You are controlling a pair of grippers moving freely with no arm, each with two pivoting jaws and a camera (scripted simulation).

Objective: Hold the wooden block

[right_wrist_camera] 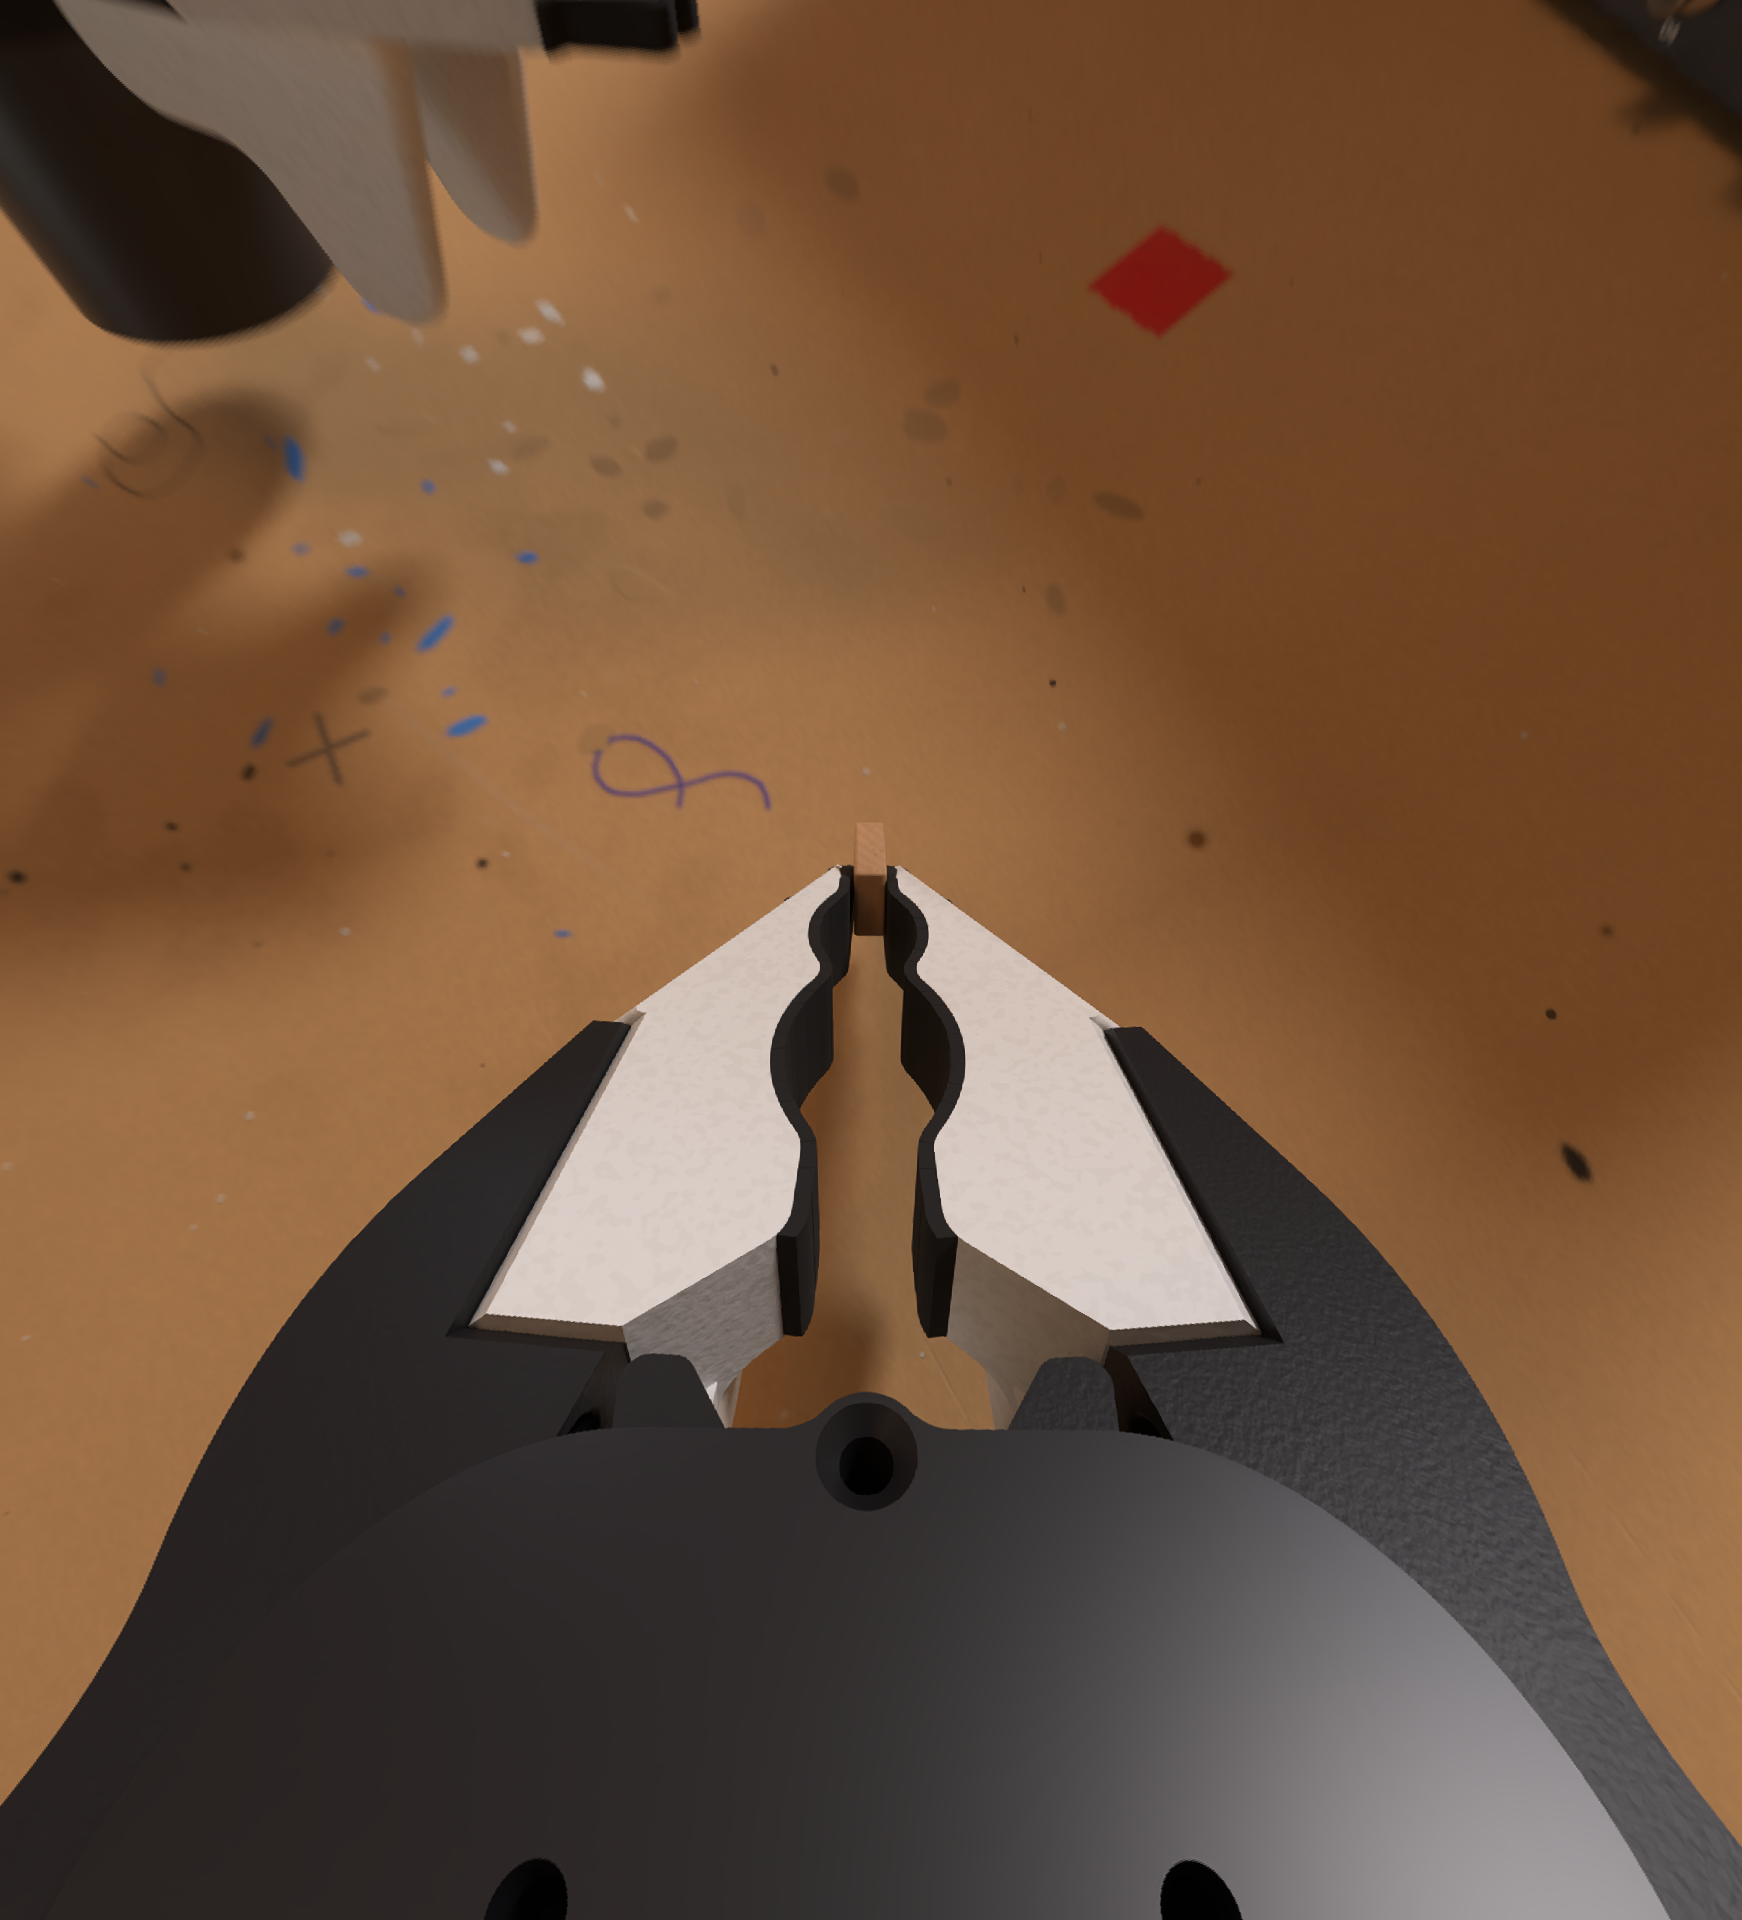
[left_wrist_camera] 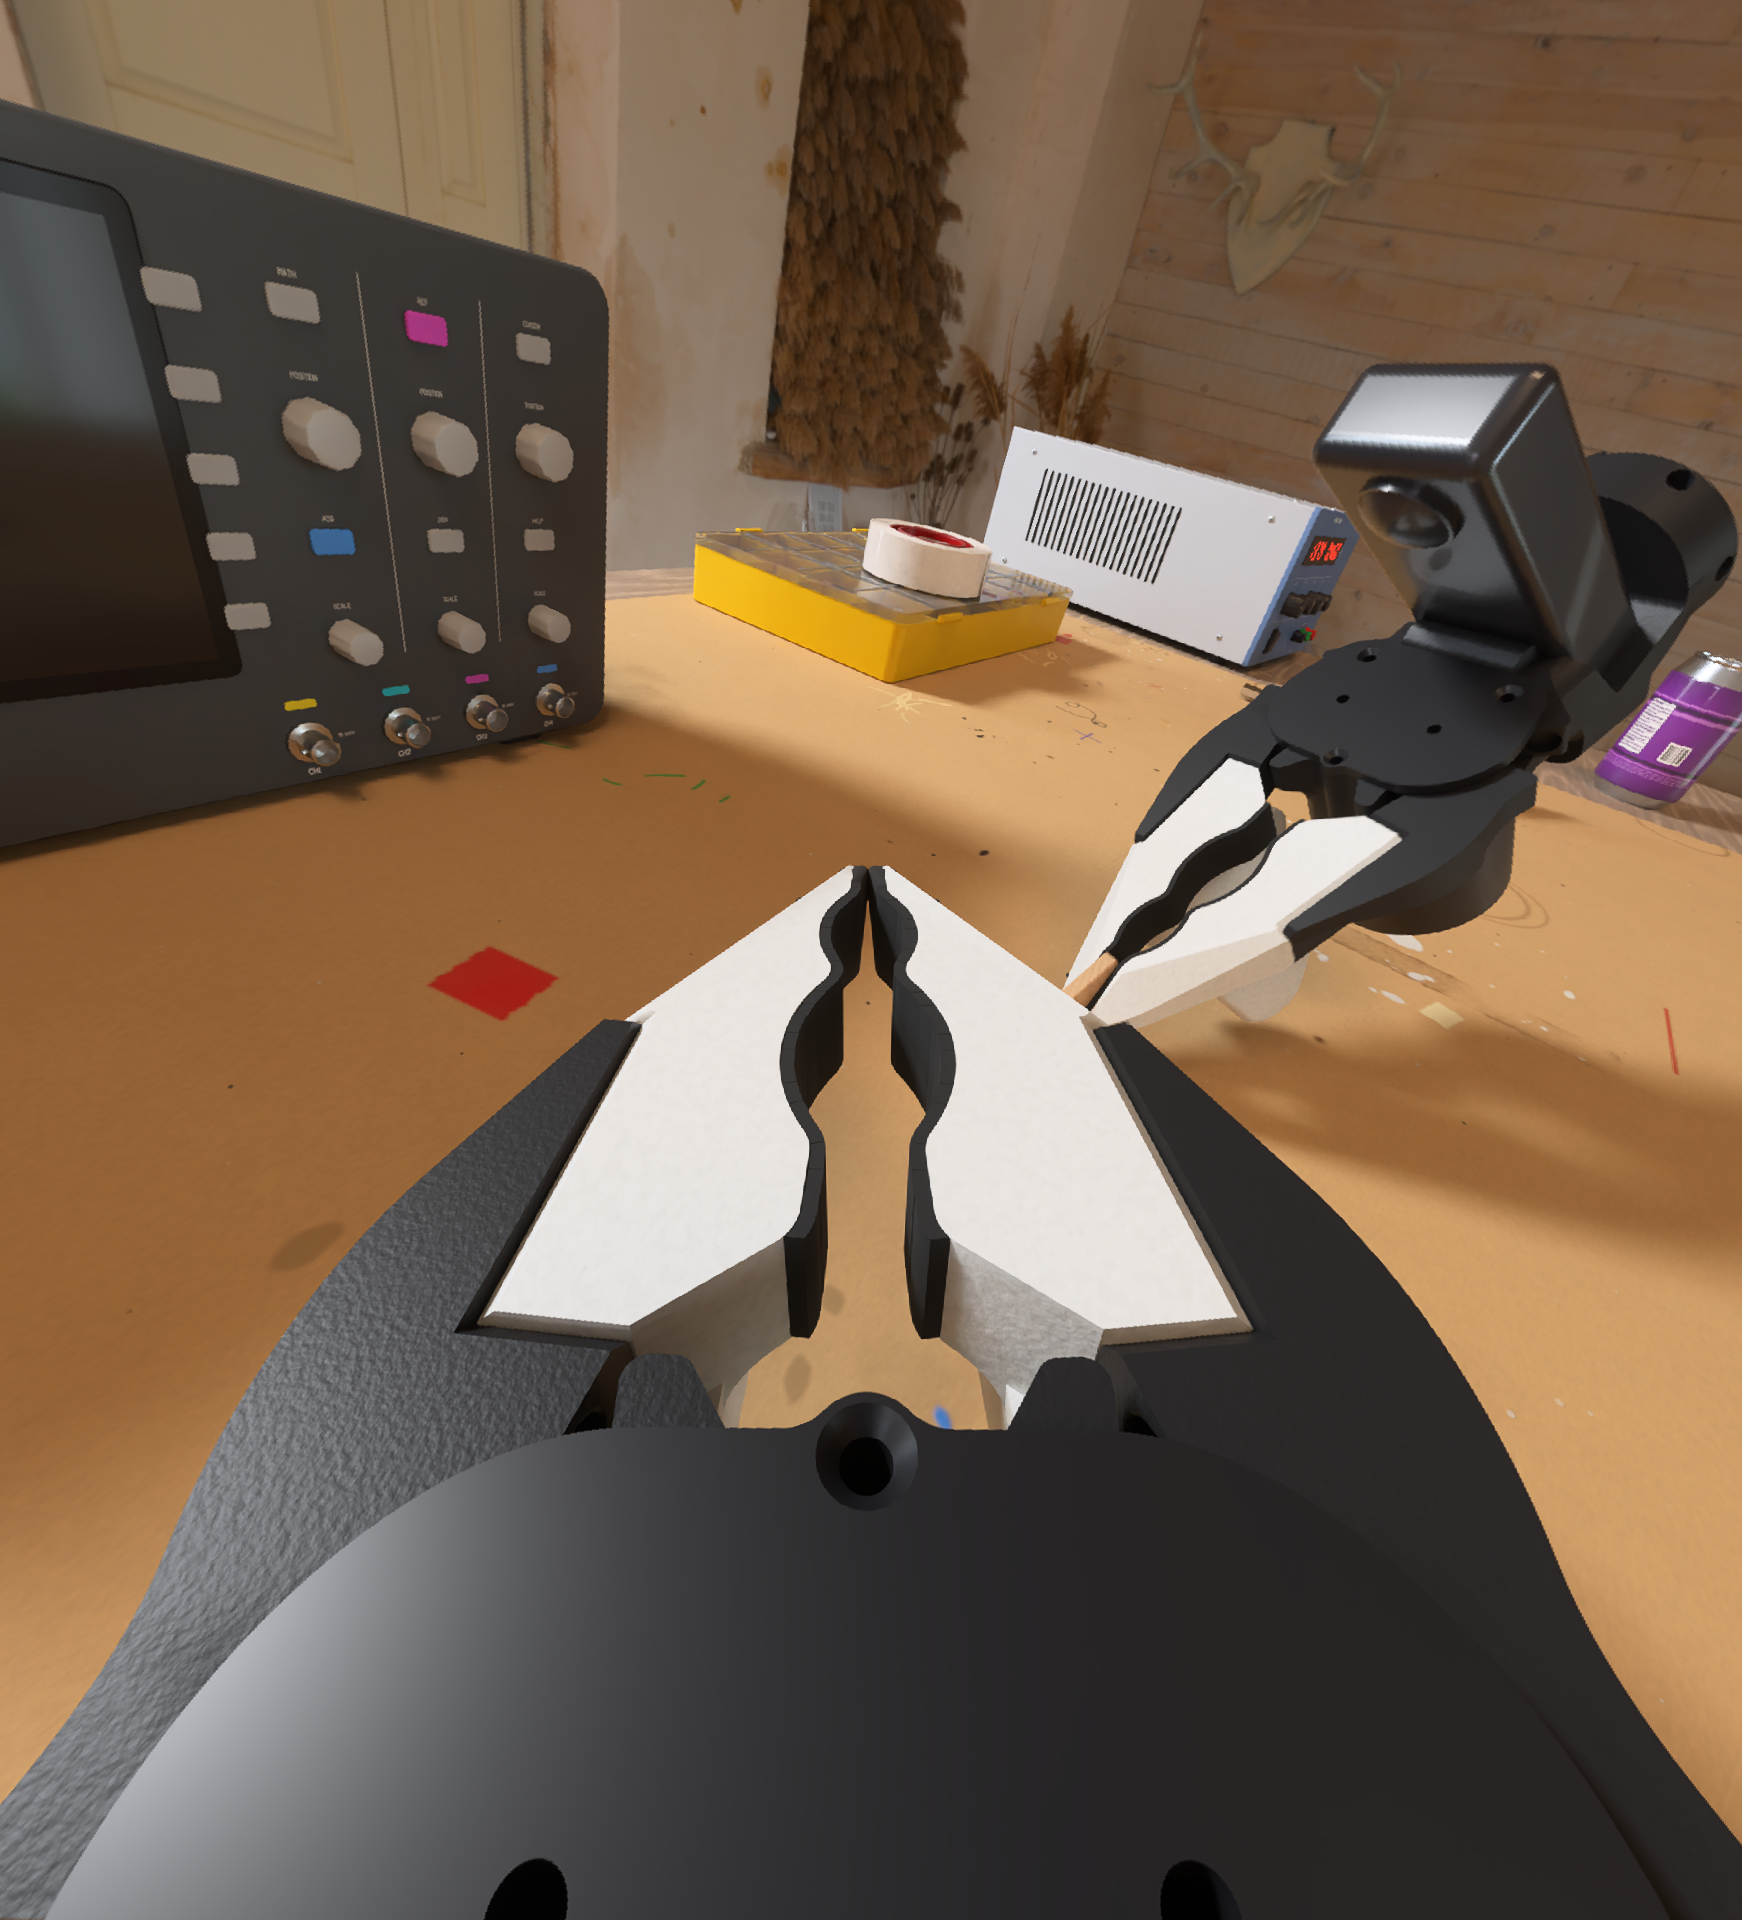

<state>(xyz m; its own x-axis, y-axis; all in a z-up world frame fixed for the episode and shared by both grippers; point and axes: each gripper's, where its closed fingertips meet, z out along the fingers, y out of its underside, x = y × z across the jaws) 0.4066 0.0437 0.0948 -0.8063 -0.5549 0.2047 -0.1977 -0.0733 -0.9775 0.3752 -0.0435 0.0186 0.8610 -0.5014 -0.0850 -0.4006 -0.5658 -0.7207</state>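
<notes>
The wooden block (right_wrist_camera: 869,873) is a thin light-brown slab pinched between the tips of my right gripper (right_wrist_camera: 869,883), above the brown table. In the left wrist view the right gripper (left_wrist_camera: 1095,987) stands to the right and the block's end (left_wrist_camera: 1090,977) pokes out of its tips. My left gripper (left_wrist_camera: 869,878) is shut and empty, its tips pressed together, just left of the right gripper. The left gripper also shows at the top left of the right wrist view (right_wrist_camera: 472,260).
A dark oscilloscope (left_wrist_camera: 327,499) stands at the left. A yellow parts box (left_wrist_camera: 825,618) with a tape roll (left_wrist_camera: 924,556), a white power supply (left_wrist_camera: 1158,540) and a purple can (left_wrist_camera: 1682,732) stand at the back. A red square mark (left_wrist_camera: 493,980) lies on the table (left_wrist_camera: 1469,1247).
</notes>
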